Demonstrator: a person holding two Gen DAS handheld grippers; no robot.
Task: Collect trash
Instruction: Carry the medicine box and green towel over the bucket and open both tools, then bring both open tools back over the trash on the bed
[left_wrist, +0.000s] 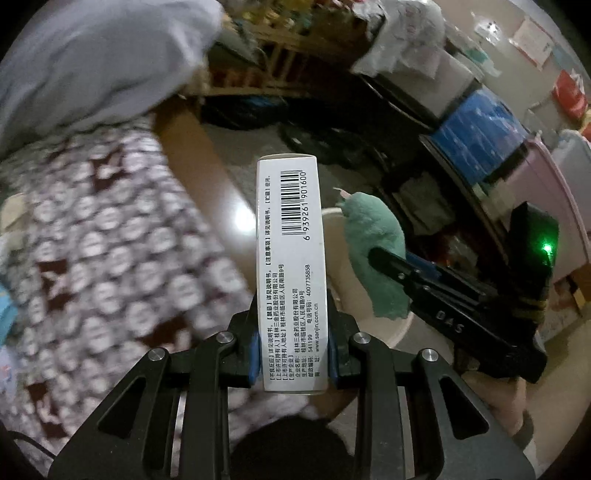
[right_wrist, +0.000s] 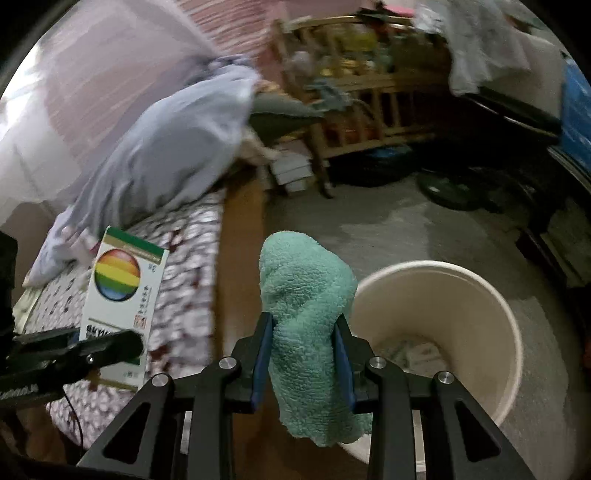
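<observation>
Right gripper (right_wrist: 303, 354) is clamped on the green towel (right_wrist: 306, 314), cream bin (right_wrist: 491, 295) just right of it and nearer this hand. Left gripper (left_wrist: 291, 350) pinches the box (left_wrist: 290, 258), long axis pointing away, beside the bed's edge.

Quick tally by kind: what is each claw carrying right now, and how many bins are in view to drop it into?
Boxes: 1, the white box in the left claw.
Cloths: 1, the green cloth in the right claw.
Bins: 1, the cream bin on the floor.
Total: 3.
</observation>
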